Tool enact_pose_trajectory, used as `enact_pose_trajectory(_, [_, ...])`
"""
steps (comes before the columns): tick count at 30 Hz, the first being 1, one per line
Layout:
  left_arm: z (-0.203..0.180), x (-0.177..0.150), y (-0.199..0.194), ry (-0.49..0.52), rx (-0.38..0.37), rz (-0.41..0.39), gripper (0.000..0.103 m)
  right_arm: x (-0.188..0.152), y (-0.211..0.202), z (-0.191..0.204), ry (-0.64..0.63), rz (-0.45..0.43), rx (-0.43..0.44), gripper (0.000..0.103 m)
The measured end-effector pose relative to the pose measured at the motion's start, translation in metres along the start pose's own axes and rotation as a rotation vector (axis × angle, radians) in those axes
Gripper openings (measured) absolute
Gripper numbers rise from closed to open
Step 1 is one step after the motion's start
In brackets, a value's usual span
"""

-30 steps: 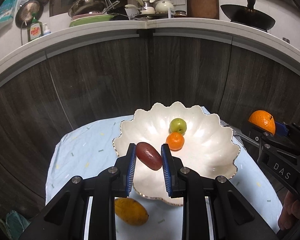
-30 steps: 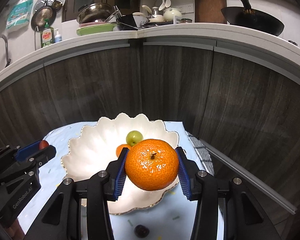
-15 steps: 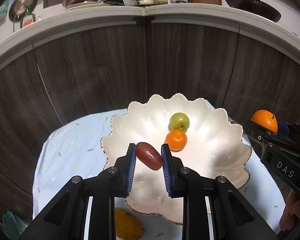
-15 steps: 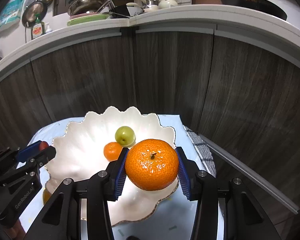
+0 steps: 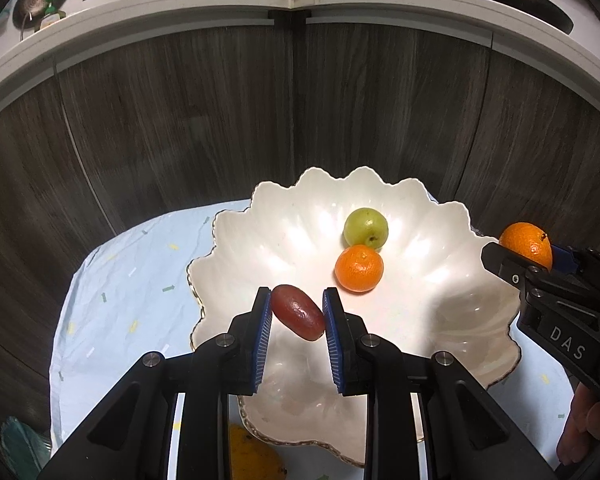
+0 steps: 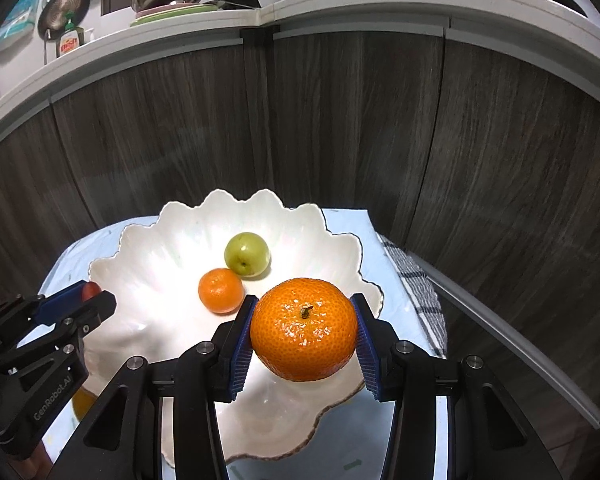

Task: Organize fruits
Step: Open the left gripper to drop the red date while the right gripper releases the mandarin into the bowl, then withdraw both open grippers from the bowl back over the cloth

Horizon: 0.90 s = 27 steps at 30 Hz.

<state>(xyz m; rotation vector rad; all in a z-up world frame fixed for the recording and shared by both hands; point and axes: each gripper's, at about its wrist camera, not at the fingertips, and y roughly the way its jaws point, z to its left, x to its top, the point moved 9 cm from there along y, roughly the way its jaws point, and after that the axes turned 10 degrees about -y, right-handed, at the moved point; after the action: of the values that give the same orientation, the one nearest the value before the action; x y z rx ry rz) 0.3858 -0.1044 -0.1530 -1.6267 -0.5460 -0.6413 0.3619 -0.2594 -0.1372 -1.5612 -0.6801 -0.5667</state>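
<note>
my left gripper [image 5: 296,312] pinches a dark red oval fruit [image 5: 298,312] over the near left of the white scalloped bowl [image 5: 440,312]. my right gripper [image 6: 303,340] clamps a big orange [image 6: 303,330] above its near right rim, with a small orange [image 6: 221,290] and green fruit [image 6: 247,254] lying farther in.

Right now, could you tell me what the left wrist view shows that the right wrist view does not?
Only the left wrist view shows the whole reddish-brown oval fruit clamped in the left gripper, a person's fingers at the lower right, and more of the yellow-orange fruit beside the bowl.

Only the right wrist view shows the large orange full-on in the right gripper, and a checked cloth.

Both show the scalloped white bowl holding a green fruit and a small orange.
</note>
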Motion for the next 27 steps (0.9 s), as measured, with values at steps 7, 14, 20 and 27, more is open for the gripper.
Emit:
enact_pose_trajectory(7, [-0.002, -0.003, 0.007, 0.005, 0.004, 0.020, 0.027, -0.003, 0.007, -0.002, 0.009, 0.019, 0.008, 0.047])
enact_pose_trajectory(14, [-0.002, -0.003, 0.008, -0.004, 0.016, 0.020, 0.055, -0.006, 0.011, -0.001, 0.003, 0.037, 0.024, 0.047])
enact_pose_trajectory(20, [0.002, -0.004, 0.005, -0.014, 0.030, 0.020, 0.067, -0.009, 0.009, -0.004, 0.015, 0.050, 0.024, 0.056])
enact_pose_trajectory(27, [0.007, -0.002, -0.011, -0.021, 0.039, -0.001, 0.079, -0.001, -0.011, -0.006, 0.017, -0.010, -0.005, 0.078])
